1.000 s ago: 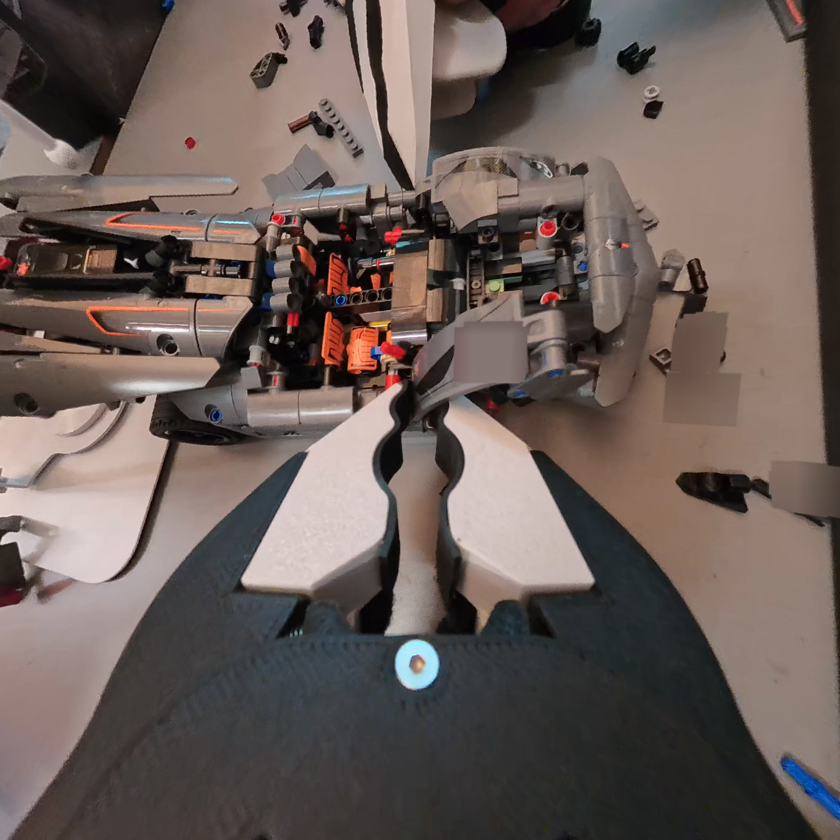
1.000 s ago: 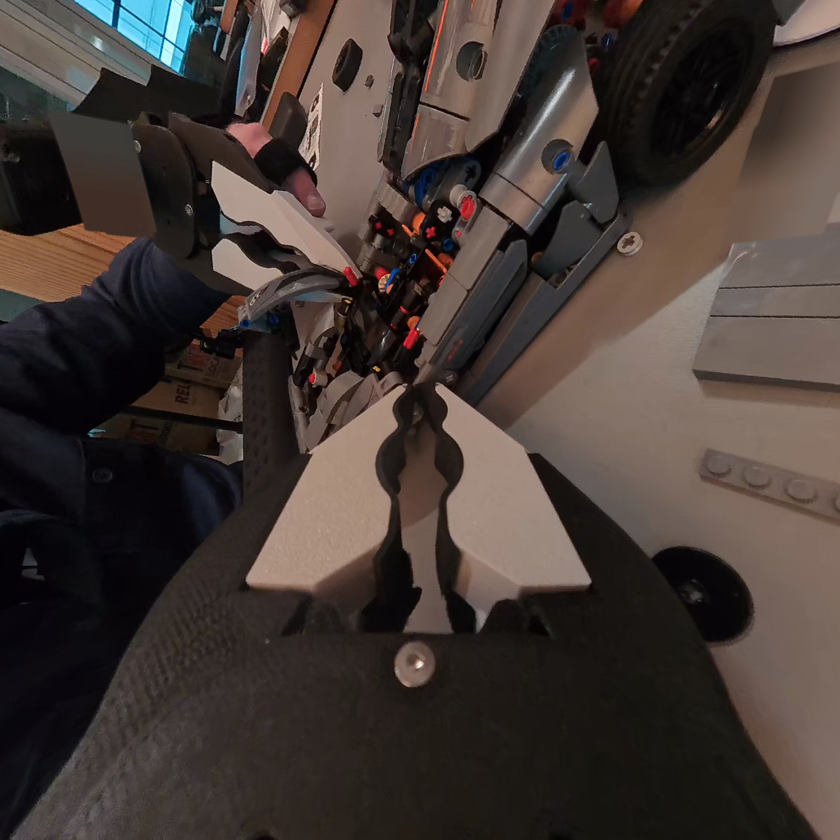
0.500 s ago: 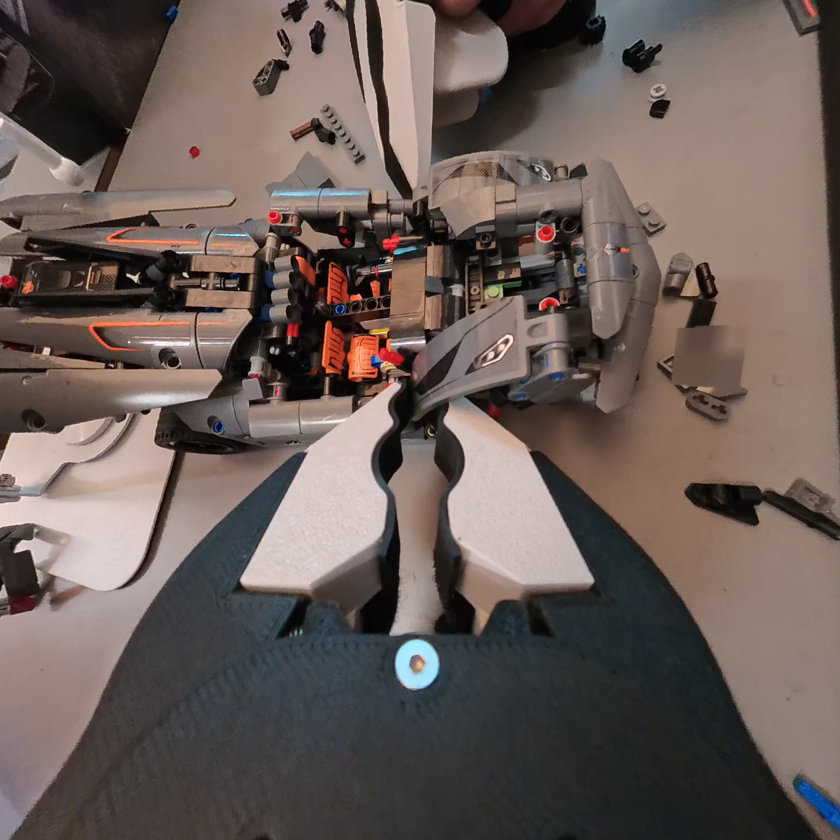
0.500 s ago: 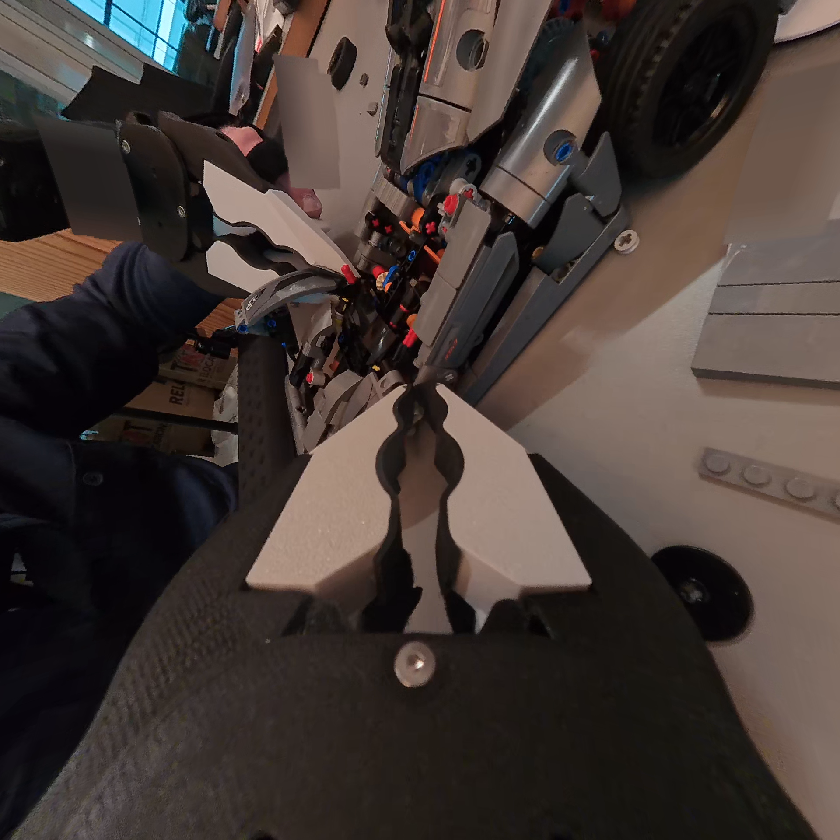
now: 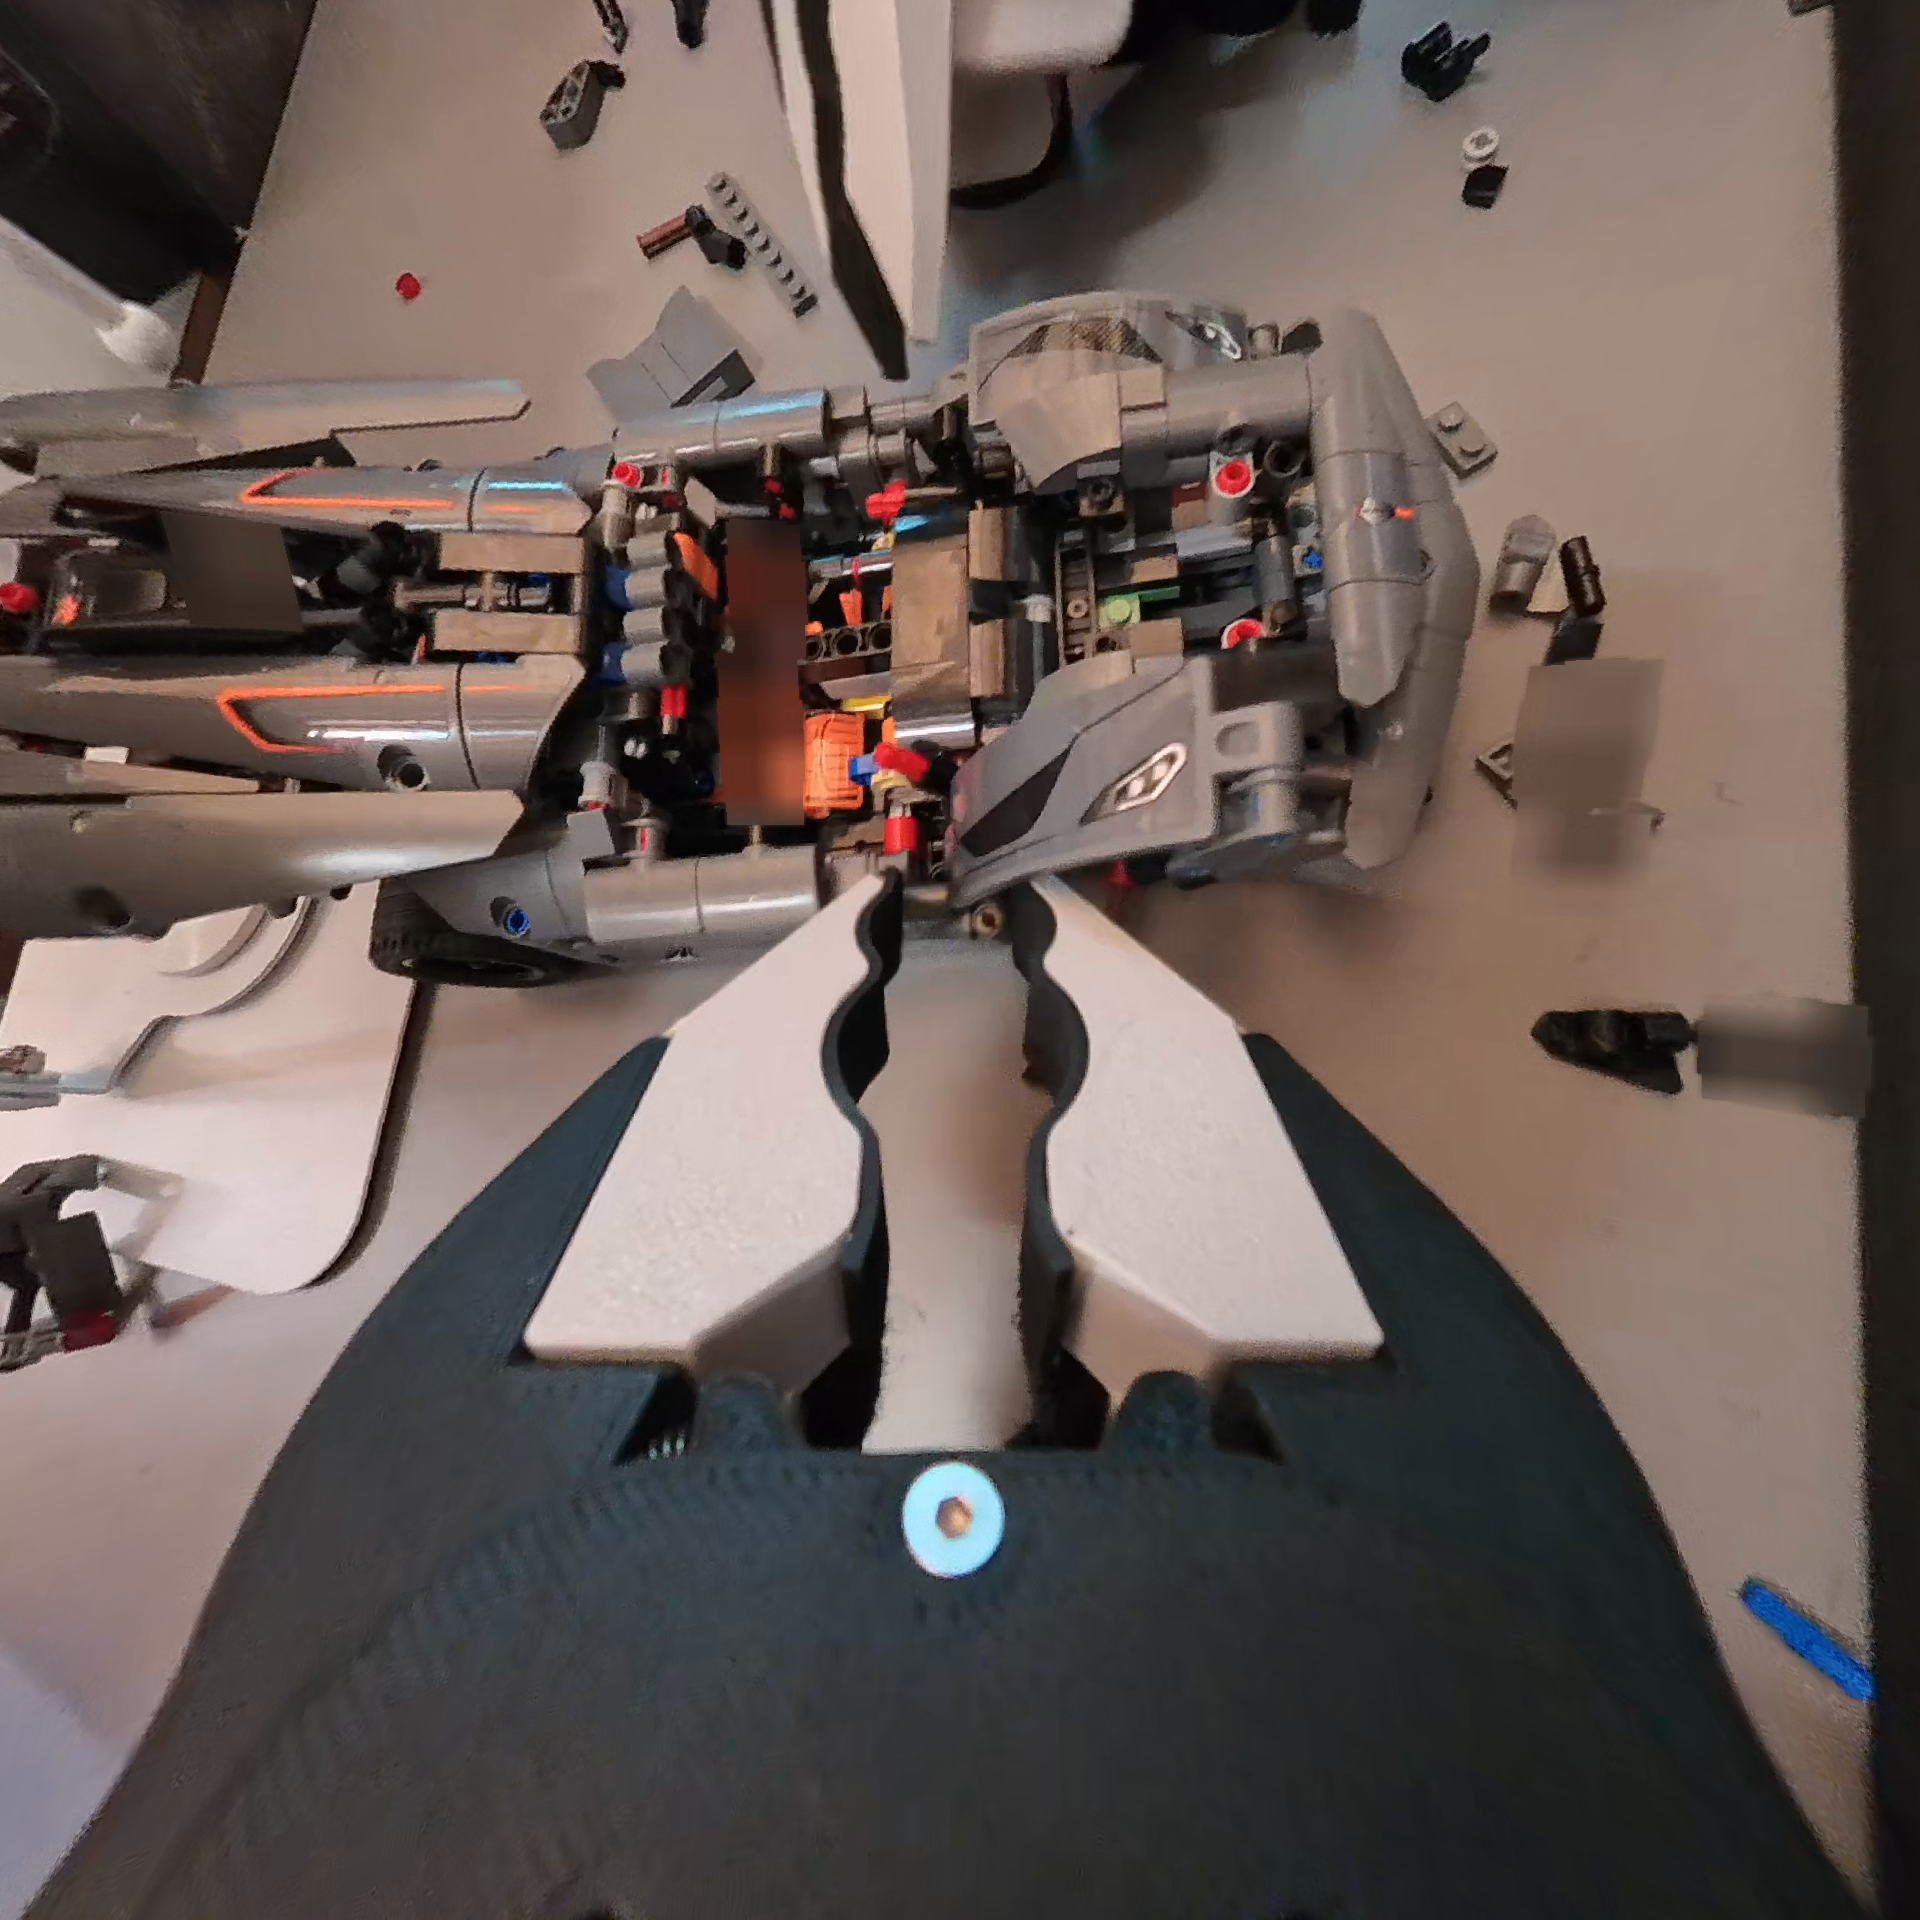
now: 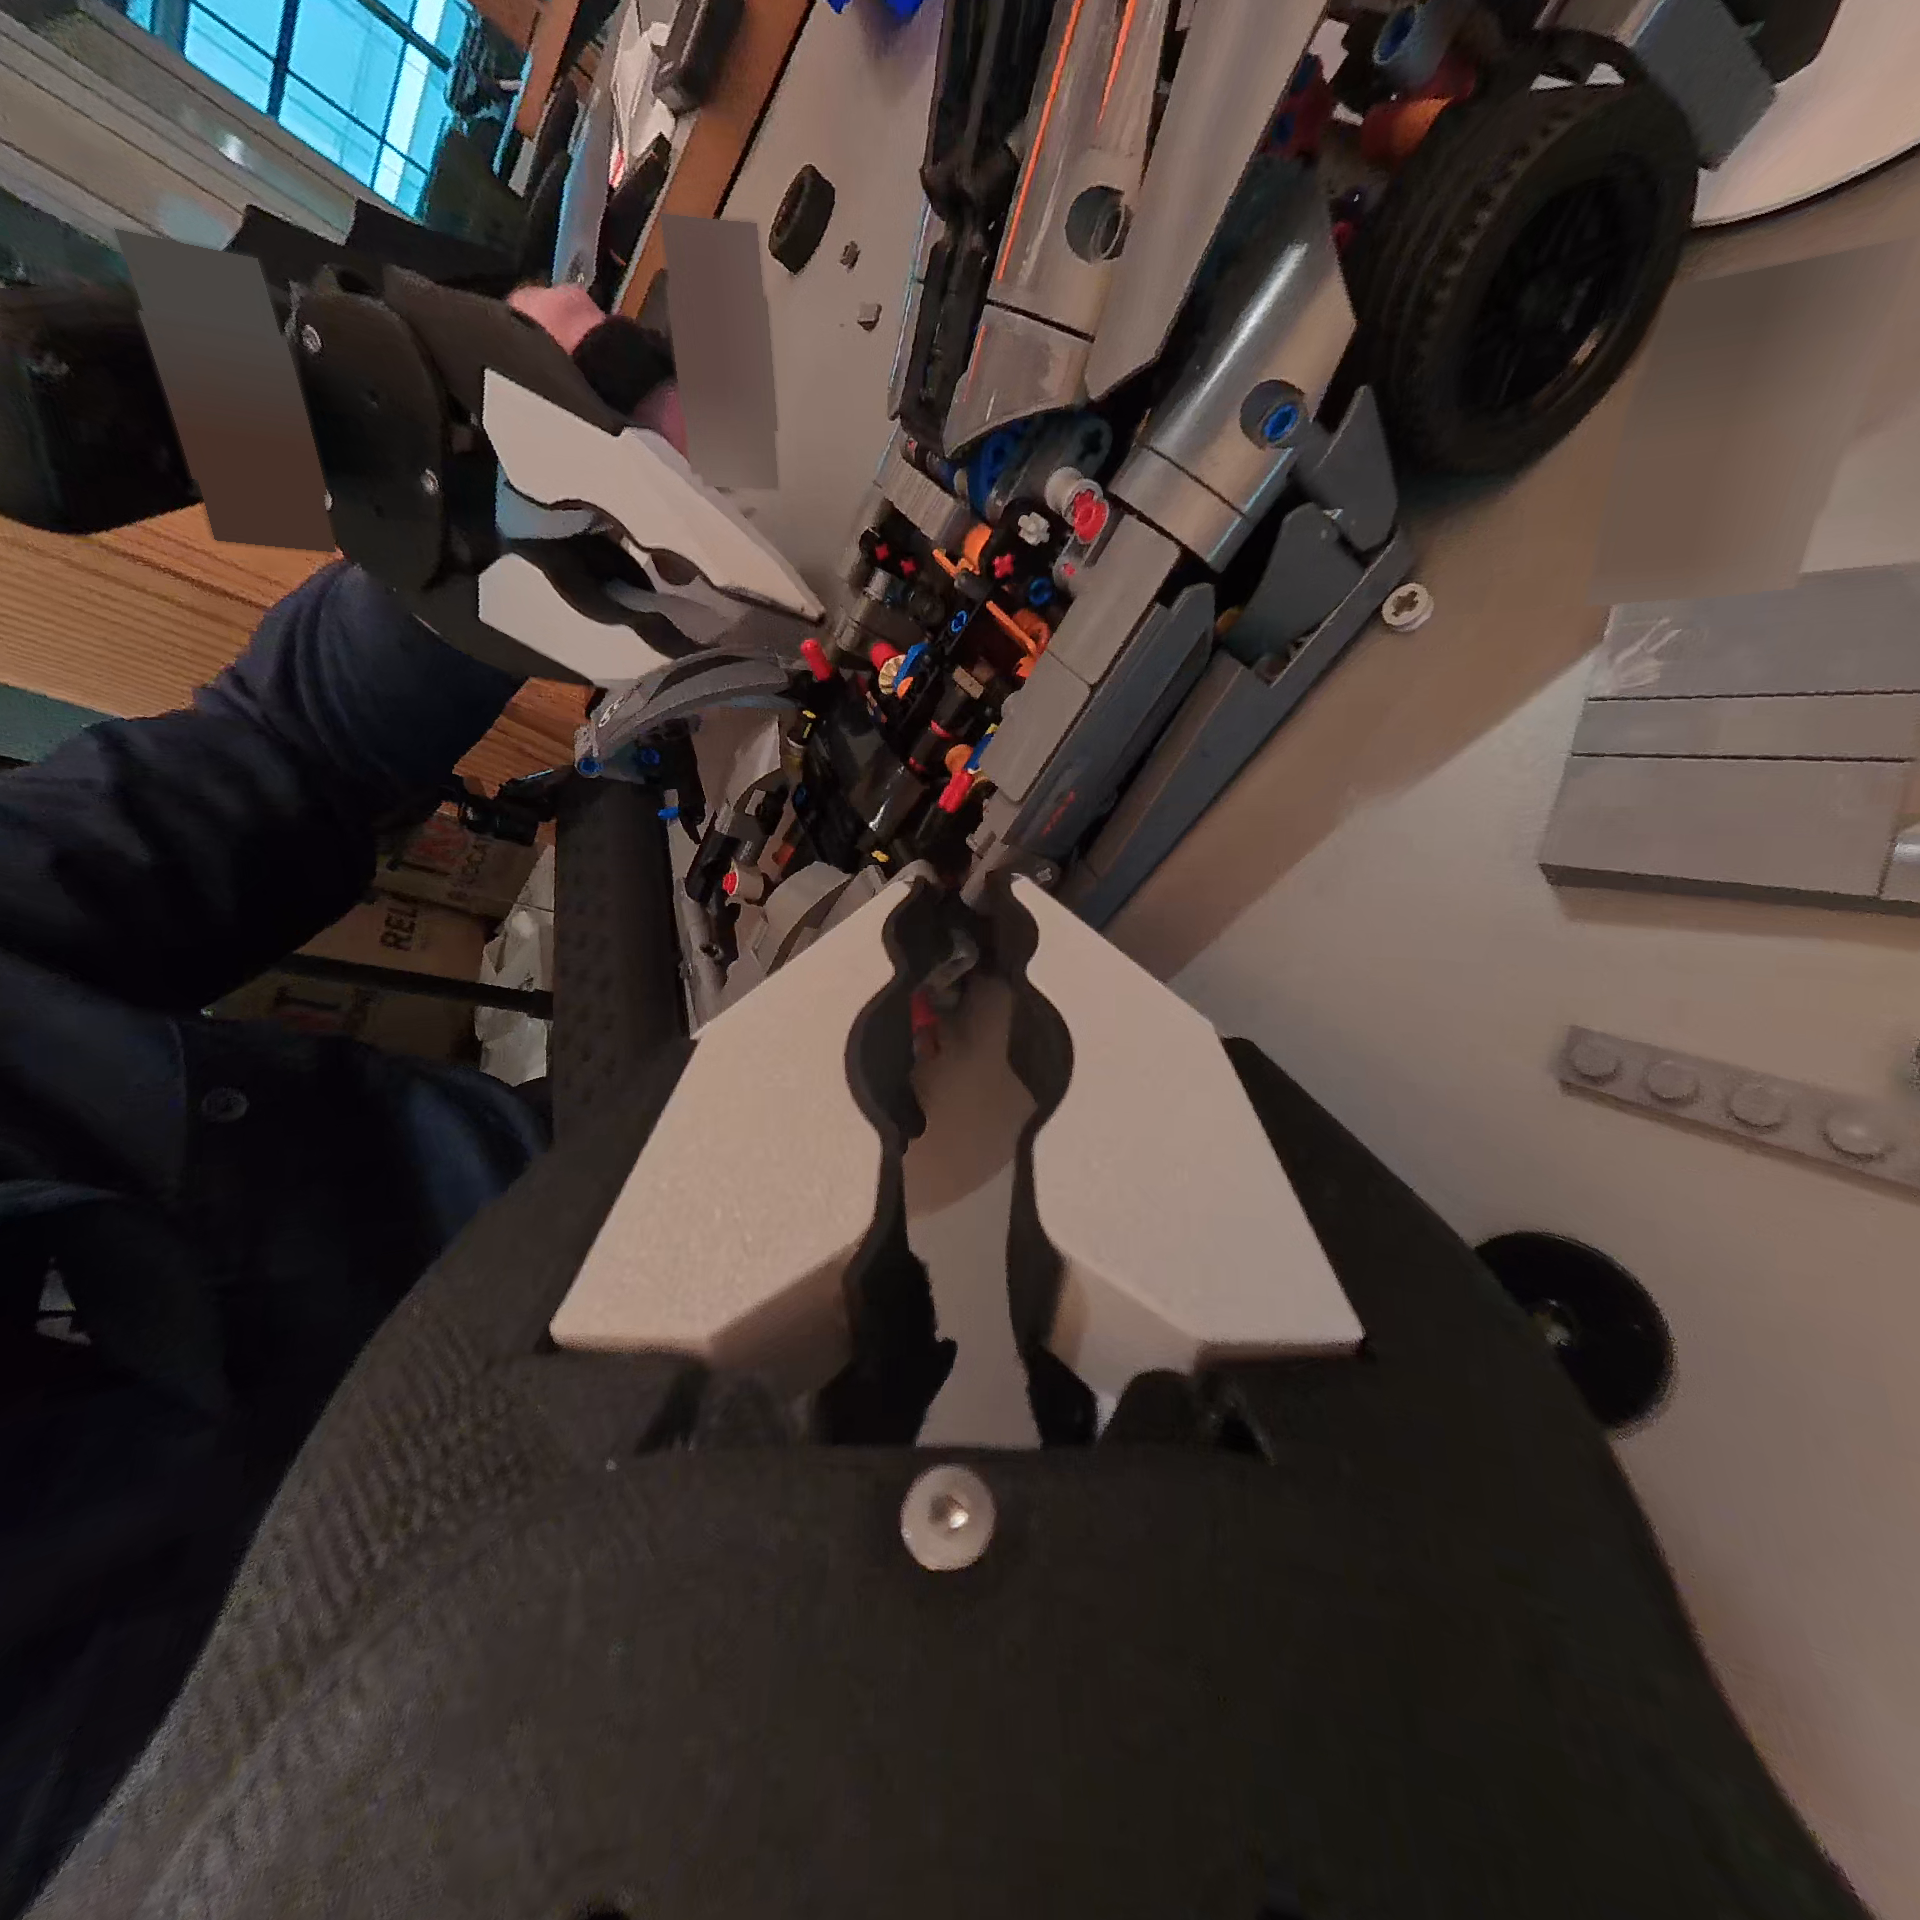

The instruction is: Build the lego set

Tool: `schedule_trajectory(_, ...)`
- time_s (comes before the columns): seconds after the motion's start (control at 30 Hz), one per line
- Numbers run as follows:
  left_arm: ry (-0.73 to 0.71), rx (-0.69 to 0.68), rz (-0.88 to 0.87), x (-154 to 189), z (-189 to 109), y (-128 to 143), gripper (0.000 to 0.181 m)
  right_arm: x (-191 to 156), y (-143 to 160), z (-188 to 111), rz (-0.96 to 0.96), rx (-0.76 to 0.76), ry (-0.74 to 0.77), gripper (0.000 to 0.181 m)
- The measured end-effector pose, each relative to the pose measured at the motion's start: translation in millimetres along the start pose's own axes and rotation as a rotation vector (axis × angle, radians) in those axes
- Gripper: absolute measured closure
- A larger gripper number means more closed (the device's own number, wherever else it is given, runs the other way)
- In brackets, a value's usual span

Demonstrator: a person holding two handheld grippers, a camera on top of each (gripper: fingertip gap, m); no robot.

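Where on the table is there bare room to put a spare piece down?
Bare tabletop lies between the left hand-held gripper, the black wedge piece and the blue tape strip. Beside the car model's nose it is crowded with small loose parts.

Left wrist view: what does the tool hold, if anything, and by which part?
The left tool seems to pinch the curved grey panel of the car model by its pointed near tip; the contact itself is partly hidden.

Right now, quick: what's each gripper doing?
Left gripper: closed on the grey curved panel of the Lego car.
Right gripper: closed on the car's edge.
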State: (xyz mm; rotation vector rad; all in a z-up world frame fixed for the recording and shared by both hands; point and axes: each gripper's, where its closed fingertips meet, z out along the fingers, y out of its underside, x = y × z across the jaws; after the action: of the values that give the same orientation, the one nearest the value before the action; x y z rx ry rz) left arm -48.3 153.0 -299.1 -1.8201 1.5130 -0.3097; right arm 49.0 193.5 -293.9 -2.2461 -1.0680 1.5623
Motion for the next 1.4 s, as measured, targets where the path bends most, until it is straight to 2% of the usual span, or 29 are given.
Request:
schedule_trajectory(0.17,-0.031,0.012,-0.008,-11.8,-11.2,2.9,0.165,0.7,-2.6,-2.0,-0.003,0.014,0.007,0.17)
schedule_trajectory(0.27,-0.046,0.027,-0.062,-21.0,-14.8,5.5,0.165,8.4,-9.6,-6.6,0.004,0.056,0.048,0.161)
schedule_trajectory(0.43,-0.054,0.034,-0.197,-35.3,-14.5,14.3,0.159,14.8,-18.6,-5.0,-0.011,0.1,0.097,0.157)
schedule_trajectory(0.6,0.005,0.05,-0.357,-35.4,-3.9,19.2,0.151,17.2,-22.8,9.5,-0.075,0.077,0.171,0.157)
schedule_trajectory(0.73,0.013,0.073,-0.368,-32.9,-0.7,15.2,0.158,16.3,-25.2,10.2,-0.123,0.078,0.201,0.161)
schedule_trajectory(1.03,0.011,0.09,-0.358,-31.2,-1.5,8.0,0.157,12.9,-23.6,9.4,-0.149,0.073,0.207,0.162)
schedule_trajectory(1.13,-0.01,0.056,-0.329,-30.6,1.0,11.0,0.157,13.3,-23.5,9.7,-0.151,0.072,0.21,0.162)
schedule_trajectory(1.4,0.019,0.074,-0.395,-32.9,1.5,13.1,0.155,14.3,-23.3,9.6,-0.15,0.072,0.218,0.163)
